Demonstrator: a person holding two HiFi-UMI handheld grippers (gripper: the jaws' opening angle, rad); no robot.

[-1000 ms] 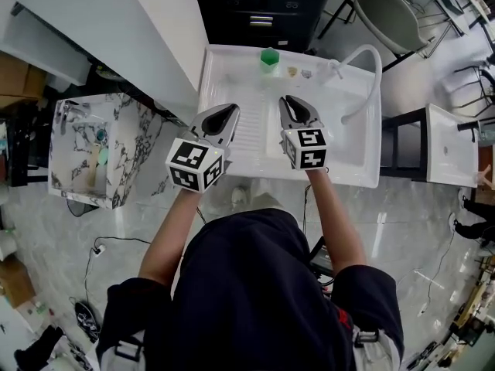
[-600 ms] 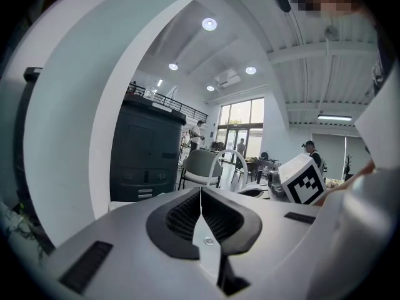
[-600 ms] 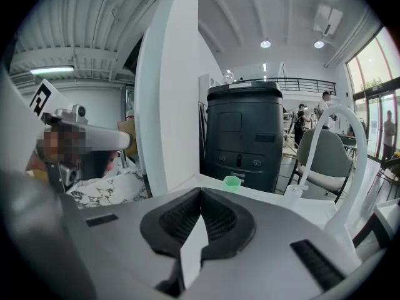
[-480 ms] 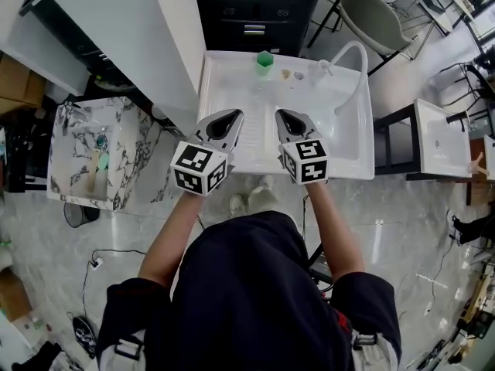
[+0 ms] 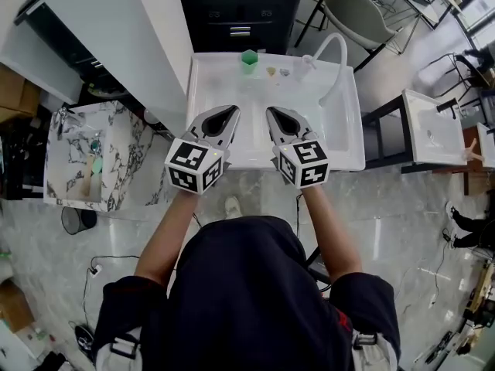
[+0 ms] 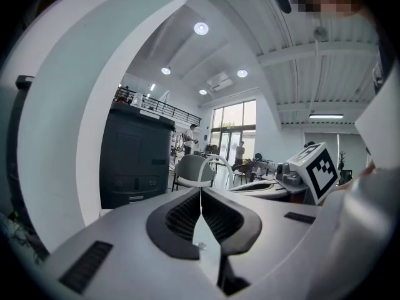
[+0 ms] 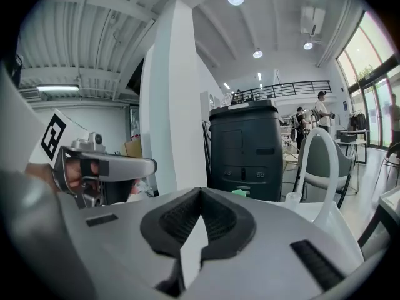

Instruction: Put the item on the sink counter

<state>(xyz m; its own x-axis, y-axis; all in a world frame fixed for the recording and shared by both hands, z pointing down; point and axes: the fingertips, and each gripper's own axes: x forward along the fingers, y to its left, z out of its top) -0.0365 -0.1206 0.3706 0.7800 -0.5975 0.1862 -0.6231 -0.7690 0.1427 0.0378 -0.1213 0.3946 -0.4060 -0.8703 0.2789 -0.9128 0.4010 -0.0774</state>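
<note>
In the head view, the left gripper (image 5: 223,114) and right gripper (image 5: 280,116) hung side by side over the near edge of the white sink counter (image 5: 232,76). The green item (image 5: 249,59) stood at the counter's far edge, well apart from both. In the left gripper view, the jaws met, empty. In the right gripper view, the jaws also met, with the item beyond them.

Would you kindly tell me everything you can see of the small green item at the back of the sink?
The green item is small, bright green and plastic-looking; its exact shape is too small to tell. It stands on the back ledge of the white sink unit, near the middle, just left of two tiny pale objects. Only the ledge touches it.
</note>
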